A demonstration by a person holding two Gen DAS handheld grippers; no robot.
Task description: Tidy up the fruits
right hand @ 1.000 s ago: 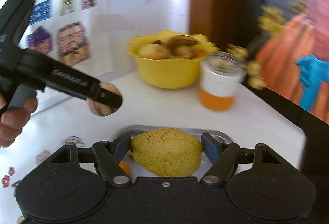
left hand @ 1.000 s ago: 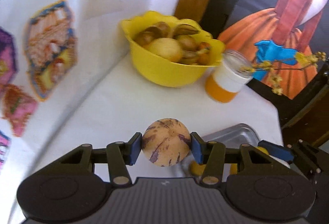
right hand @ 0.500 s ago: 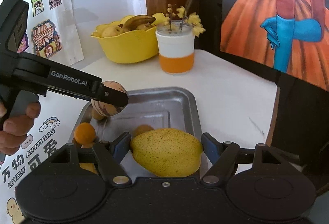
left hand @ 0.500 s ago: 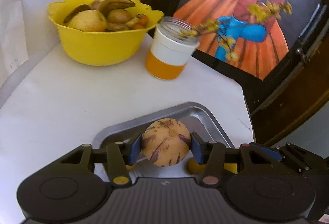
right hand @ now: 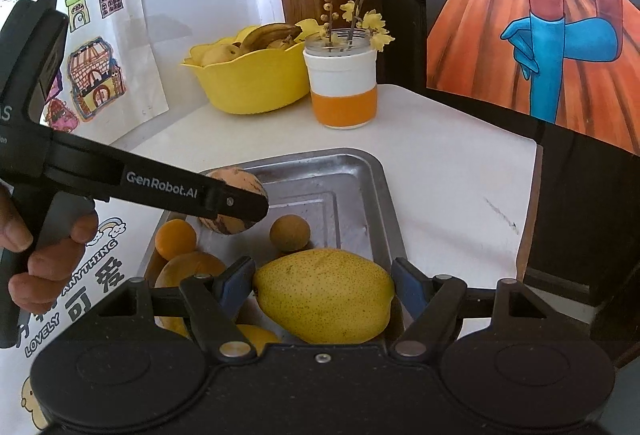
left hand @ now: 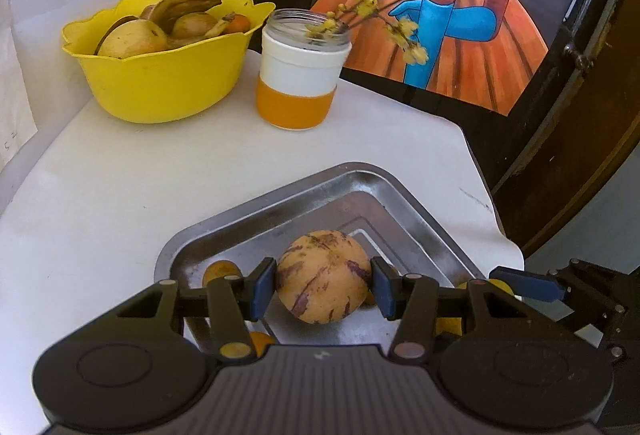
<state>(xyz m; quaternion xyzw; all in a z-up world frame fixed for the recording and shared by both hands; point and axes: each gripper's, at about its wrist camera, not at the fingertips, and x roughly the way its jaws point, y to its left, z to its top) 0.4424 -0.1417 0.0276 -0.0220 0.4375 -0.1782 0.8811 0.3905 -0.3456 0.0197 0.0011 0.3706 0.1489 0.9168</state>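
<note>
Both grippers are carrying fruit over the metal tray [left hand: 384,187], so the step in hand looks like the setting-down of two pieces at once. The left gripper [left hand: 323,285] has its fingers [left hand: 262,287] pinching a round, cream-skinned pepino melon [left hand: 323,275] with purple streaks, one blue pad on each side of it. In the right wrist view the same melon [right hand: 234,205] hangs above the left half of the tray, half hidden by the gripper's black arm, with a person's hand [right hand: 48,255] around the handle at the far left.

The right gripper [right hand: 322,293] has its fingers pinching a speckled yellow pear [right hand: 324,295] lengthwise, at the near edge of the tray [right hand: 372,195].

Already lying in the tray are a small orange fruit [right hand: 175,238], a dull brownish round fruit [right hand: 290,233] and a longer yellow-orange piece [right hand: 188,271] at the near left. Far back on the white counter [left hand: 120,187] stand a yellow bowl [left hand: 160,83] of bananas and other fruit, and just right of it a jar [left hand: 300,75] holding flowering twigs.

Whether either fruit touches the tray floor yet cannot be told. The next move probably calls for lowering each one into a bare patch: the far right half of the tray is open, and the melon, being round, may roll into its neighbours once the fingers spread.
</note>
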